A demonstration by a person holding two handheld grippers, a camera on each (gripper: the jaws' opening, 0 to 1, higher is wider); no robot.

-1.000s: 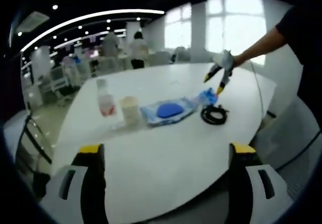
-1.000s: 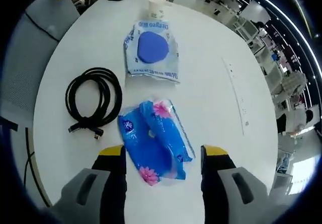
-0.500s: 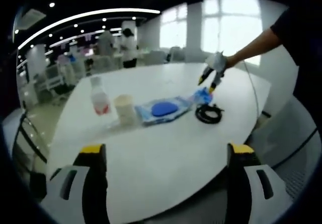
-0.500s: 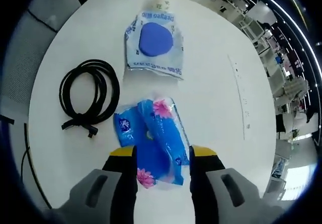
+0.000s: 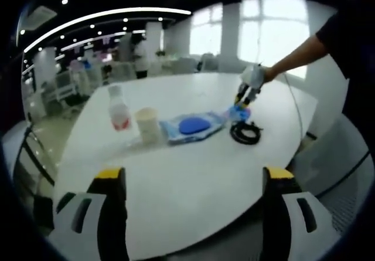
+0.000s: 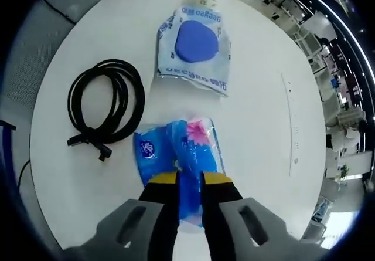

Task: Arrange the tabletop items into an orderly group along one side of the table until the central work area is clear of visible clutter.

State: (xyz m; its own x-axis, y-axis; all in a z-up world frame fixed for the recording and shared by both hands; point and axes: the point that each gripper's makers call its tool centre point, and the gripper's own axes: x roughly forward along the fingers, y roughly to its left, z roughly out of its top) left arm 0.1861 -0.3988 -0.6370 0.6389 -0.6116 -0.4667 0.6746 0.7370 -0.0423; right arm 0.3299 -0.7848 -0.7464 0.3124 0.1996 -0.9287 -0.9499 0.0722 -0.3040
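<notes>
Tissue pack [image 6: 181, 155], blue, soft plastic: my right tool [image 6: 188, 182] has closed nearly tight on its near end. Light and crushable, I judge; pinching the middle fold suits. Beside it: coiled black cable [image 6: 108, 108]; beyond, wet-wipes pouch [image 6: 196, 47]; paper cup [image 5: 147, 125], bottle [image 5: 119, 108]. Left tool [image 5: 190, 182] wide open, empty, over white tabletop [image 5: 193, 173].

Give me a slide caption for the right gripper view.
Right tongs shut on the blue tissue pack, beside a coiled black cable.
</notes>
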